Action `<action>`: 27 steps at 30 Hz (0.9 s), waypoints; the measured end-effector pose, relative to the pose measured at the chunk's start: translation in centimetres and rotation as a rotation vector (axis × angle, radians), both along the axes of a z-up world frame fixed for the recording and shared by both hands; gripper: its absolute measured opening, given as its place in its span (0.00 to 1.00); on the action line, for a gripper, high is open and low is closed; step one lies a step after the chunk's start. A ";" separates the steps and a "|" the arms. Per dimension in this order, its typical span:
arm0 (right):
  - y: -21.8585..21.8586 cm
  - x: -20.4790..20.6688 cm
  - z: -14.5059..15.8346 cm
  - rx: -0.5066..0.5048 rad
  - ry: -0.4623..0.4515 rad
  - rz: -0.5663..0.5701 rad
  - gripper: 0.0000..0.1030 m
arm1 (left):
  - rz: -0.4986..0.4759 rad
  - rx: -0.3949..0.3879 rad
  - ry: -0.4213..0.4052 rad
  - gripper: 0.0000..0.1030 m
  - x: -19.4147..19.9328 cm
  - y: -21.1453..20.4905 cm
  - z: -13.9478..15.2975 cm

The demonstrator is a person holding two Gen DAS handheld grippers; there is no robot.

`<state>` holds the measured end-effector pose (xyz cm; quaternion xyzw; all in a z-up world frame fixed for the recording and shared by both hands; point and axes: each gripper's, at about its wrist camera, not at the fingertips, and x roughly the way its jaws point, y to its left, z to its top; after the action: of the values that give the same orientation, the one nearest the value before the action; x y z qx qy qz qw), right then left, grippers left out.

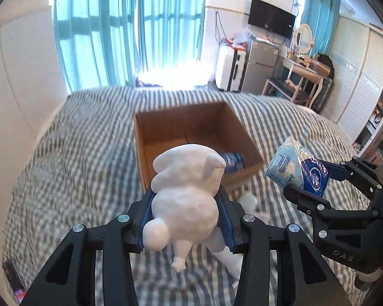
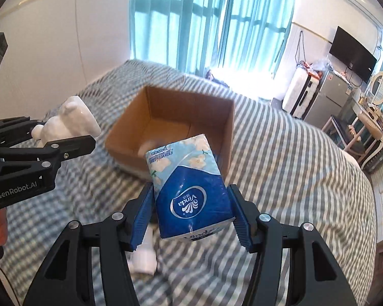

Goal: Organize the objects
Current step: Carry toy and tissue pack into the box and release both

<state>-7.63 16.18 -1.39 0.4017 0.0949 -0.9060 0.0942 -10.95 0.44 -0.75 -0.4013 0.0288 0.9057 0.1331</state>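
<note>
My left gripper (image 1: pixel 185 211) is shut on a white plaster animal figure (image 1: pixel 189 191) and holds it in the air just before the near wall of an open cardboard box (image 1: pixel 166 125) on the striped bed. A blue object (image 1: pixel 232 162) lies inside the box. My right gripper (image 2: pixel 191 204) is shut on a blue Vinda tissue pack (image 2: pixel 189 188), held above the bed near the box (image 2: pixel 217 117). The tissue pack also shows in the left wrist view (image 1: pixel 298 169), the figure in the right wrist view (image 2: pixel 69 123).
A white bottle-like object (image 2: pixel 145 252) lies on the striped bedspread (image 2: pixel 293 178) below my right gripper; it also shows in the left wrist view (image 1: pixel 232 260). Blue curtains, a suitcase (image 1: pixel 226 70), a fridge and a dressing table stand beyond the bed.
</note>
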 end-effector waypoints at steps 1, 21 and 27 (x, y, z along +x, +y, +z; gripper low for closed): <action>0.0 -0.8 0.3 -0.009 0.004 -0.003 0.55 | 0.001 -0.002 0.005 0.44 -0.7 0.0 0.4; 0.7 -18.8 -2.8 -0.110 -0.033 -0.075 0.55 | -0.003 0.002 -0.042 0.44 -15.8 1.5 -5.0; 0.6 -20.6 -5.5 -0.120 -0.063 -0.064 0.55 | -0.029 -0.014 -0.051 0.44 -16.2 2.3 -7.4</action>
<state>-28.23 16.74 -6.88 0.4267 0.0242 -0.8994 0.0920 -27.12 2.77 -8.17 -0.4248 0.0375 0.8929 0.1443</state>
